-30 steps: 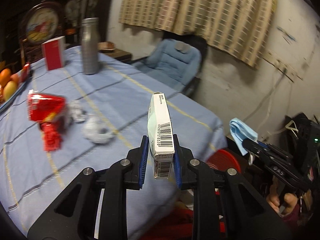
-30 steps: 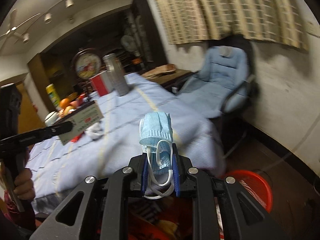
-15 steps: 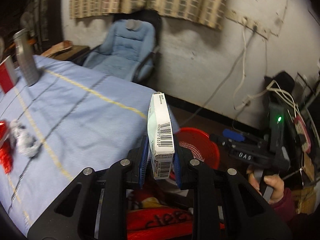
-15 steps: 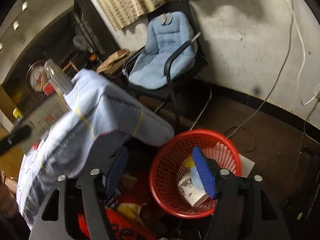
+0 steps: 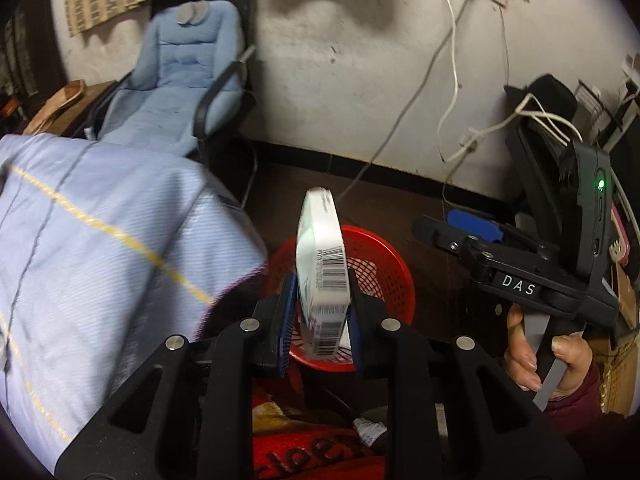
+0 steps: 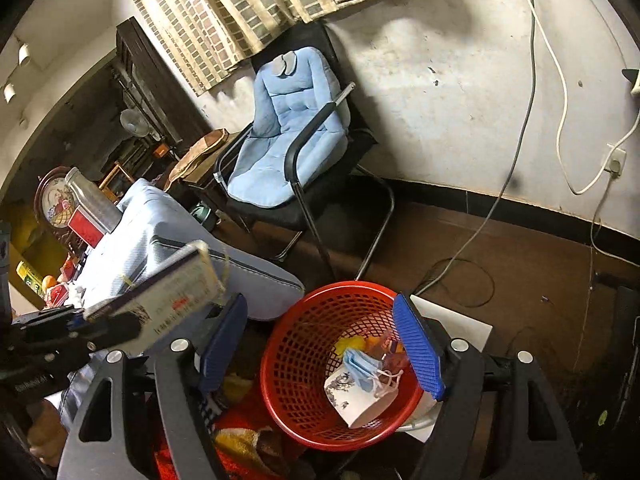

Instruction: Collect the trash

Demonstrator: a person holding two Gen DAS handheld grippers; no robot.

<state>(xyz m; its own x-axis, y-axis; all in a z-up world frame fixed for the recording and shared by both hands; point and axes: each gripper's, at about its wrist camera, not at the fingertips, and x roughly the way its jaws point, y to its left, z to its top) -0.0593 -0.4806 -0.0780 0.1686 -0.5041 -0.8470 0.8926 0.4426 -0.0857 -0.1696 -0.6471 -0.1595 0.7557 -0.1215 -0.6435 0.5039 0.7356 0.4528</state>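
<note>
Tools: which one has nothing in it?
The right tool. Its blue pads stand wide apart, opening above the red basket, while the left tool, starting to open, still has the white box between its pads.

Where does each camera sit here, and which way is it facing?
Left wrist: on the left gripper, angled down past the box between its opening jaws to the red basket; the person's right hand shows.
Right wrist: on the right gripper, jaws wide and opening, angled down into the red basket holding the face mask; no hand clearly visible.
Shared: basket, box, blue chair, tablecloth.
</note>
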